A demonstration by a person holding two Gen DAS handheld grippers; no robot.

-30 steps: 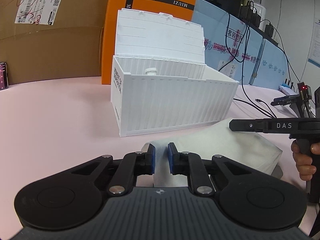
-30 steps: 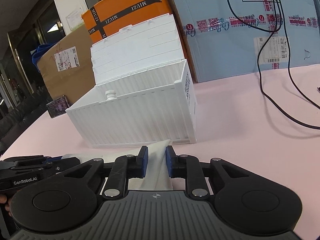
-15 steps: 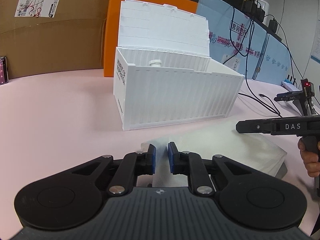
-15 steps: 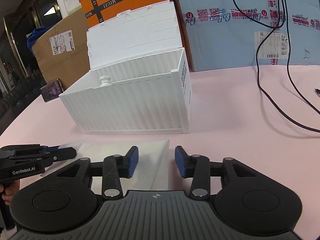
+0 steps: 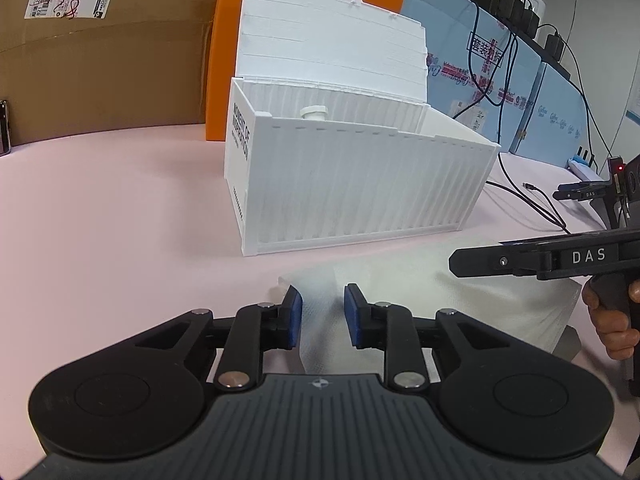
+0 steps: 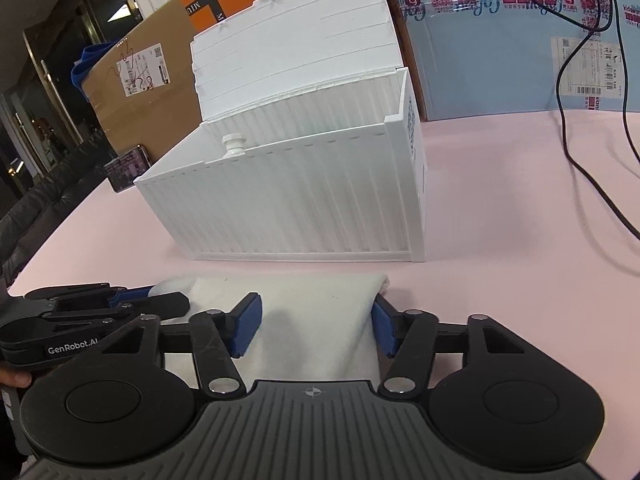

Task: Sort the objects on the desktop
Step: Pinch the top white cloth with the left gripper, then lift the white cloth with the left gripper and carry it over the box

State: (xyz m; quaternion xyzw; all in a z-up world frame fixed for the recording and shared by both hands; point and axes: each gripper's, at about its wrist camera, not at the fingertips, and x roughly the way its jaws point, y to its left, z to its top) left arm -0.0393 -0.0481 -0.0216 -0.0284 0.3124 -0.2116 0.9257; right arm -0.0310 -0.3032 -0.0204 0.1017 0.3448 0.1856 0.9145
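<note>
Both grippers hang over the white cloth, jaws apart, nothing pinched.

The cloth [image 6: 320, 320] lies flat on the pink table [image 6: 520, 240], just in front of the open white box [image 6: 304, 200]. Left gripper [image 5: 322, 314] is spread a little over the cloth's left corner; right gripper [image 6: 316, 330] is spread wide, straddling its right end. Bare table lies open to either side, with cables [image 6: 580, 152] off to the right. A white cap [image 5: 314, 112] peeks over the box rim; the rest inside is hidden. The cloth's near edge is cut off by the gripper bodies.
</note>
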